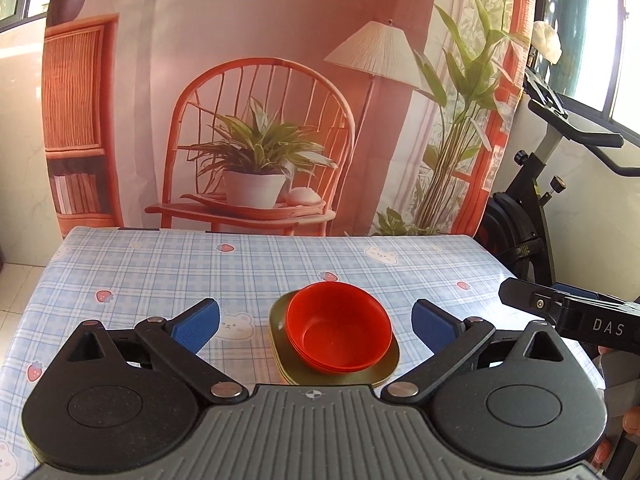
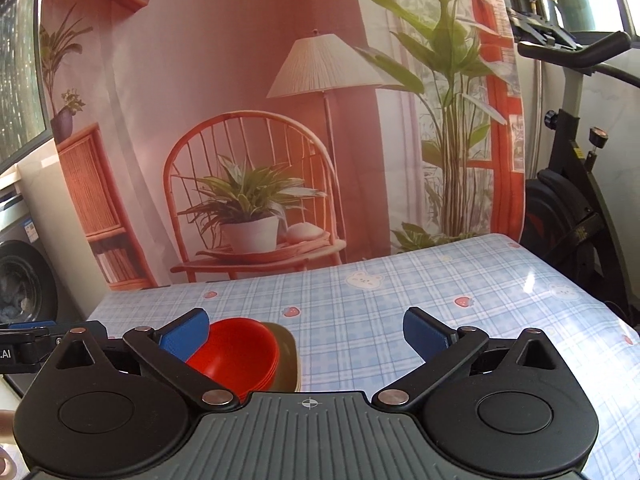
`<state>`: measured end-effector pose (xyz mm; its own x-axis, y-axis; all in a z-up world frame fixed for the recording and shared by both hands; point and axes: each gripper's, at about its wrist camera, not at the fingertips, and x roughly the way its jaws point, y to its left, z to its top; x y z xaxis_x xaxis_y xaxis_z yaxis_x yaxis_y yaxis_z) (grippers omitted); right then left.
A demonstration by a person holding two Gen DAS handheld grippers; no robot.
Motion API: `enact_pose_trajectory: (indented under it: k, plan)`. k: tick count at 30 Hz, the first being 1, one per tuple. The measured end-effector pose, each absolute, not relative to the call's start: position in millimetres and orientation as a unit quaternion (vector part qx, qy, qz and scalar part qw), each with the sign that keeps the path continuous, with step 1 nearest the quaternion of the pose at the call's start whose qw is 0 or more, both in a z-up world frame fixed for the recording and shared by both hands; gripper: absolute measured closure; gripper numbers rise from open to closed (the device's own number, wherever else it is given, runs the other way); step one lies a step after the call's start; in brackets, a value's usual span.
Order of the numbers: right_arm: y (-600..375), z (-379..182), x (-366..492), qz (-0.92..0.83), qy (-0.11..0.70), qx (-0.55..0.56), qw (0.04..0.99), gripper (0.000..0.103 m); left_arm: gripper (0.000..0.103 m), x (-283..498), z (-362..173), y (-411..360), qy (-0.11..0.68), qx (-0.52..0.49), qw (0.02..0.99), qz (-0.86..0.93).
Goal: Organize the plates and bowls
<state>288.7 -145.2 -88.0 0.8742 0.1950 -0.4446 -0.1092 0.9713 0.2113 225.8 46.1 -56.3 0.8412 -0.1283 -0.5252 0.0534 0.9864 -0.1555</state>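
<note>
Blue-checked tablecloth (image 1: 160, 276) fronts a printed backdrop (image 1: 248, 40) and exercise bike (image 1: 532, 184).

The right tool (image 2: 306, 332) stands with its blue pads (image 2: 426, 334) spread wide and nothing between them, above the table (image 2: 460, 292) with its blue checked cloth. At lower left a stack of red bowls (image 2: 240, 354) sits nested on olive green plates (image 2: 286, 354), partly hidden behind the tool's left finger. A printed backdrop (image 2: 256, 128) hangs behind the table, an exercise bike (image 2: 576, 184) to its right.
</note>
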Motion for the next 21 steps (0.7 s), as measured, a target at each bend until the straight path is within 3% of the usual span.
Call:
enact_pose_trajectory:
  k: [21]
  plan:
    - [-151,0,132,0.080,0.195,0.083,0.974,0.000,0.000,87,31,31,0.188,-0.028,0.981,-0.029]
